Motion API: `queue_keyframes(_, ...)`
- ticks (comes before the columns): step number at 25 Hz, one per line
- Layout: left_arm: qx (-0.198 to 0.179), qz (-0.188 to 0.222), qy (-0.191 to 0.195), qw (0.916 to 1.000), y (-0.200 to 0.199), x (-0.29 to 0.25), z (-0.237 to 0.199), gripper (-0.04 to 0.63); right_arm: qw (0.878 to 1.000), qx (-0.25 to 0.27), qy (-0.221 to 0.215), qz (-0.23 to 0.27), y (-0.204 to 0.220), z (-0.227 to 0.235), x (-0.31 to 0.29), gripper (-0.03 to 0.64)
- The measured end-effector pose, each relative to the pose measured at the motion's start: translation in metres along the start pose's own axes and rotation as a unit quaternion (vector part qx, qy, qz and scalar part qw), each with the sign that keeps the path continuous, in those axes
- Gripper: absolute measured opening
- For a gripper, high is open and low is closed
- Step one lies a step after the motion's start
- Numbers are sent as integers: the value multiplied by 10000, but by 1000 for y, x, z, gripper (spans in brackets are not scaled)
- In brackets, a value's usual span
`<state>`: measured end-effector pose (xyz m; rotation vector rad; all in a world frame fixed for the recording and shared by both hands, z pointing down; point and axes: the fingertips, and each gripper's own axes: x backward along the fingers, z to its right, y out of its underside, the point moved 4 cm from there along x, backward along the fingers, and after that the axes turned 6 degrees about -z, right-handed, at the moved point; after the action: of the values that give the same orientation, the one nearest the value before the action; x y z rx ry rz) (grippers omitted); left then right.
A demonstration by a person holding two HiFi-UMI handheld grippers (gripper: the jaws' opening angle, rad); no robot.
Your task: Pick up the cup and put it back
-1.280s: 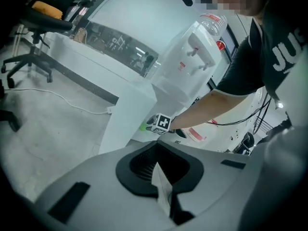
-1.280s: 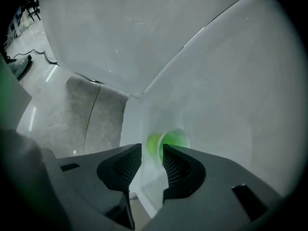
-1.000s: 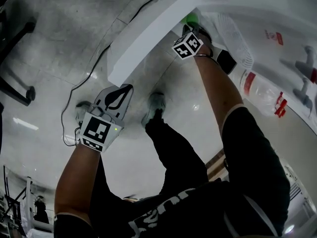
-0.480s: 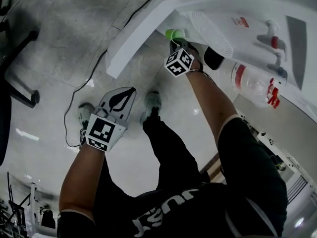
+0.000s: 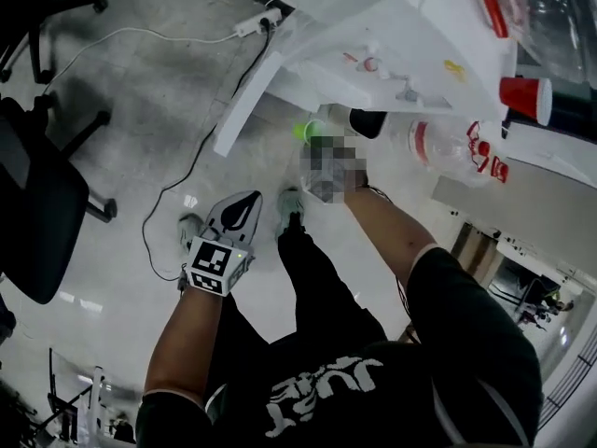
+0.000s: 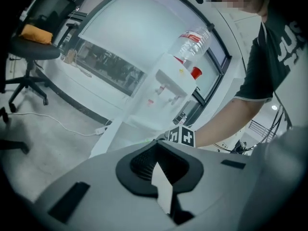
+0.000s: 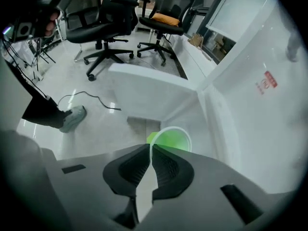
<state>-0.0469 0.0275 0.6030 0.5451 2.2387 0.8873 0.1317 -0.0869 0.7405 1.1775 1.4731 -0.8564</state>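
The green cup (image 7: pixel 171 139) is a thin plastic one, so it is probably very light and a little soft. A hard squeeze may bend its wall, and the smooth surface may slip. The best place to hold it seems to be the rim, with one pad inside and one outside. The right claw (image 7: pixel 150 148) does exactly this: its jaws are almost together and pinch the cup's rim at the near edge. The cup is at the open lower part of the white water dispenser (image 5: pixel 438 26), at 12 o'clock from the right claw. Whether it rests on anything is not clear. The left claw (image 6: pixel 155 150) is closed and holds nothing. Only the right gripper view shows the pinch. The head view shows a red cup (image 5: pixel 525 98) at 2 o'clock.
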Motion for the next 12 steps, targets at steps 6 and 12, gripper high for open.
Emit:
queue_keyframes(6, -271, -17, 22, 9996, -60, 55, 45, 6, 9997, -74, -107, 208, -16, -14, 112, 46)
queue_keyframes(12, -374, 55, -162, 9992, -132, 111, 92, 6, 9987, 117, -211, 454, -15, -27, 236, 46)
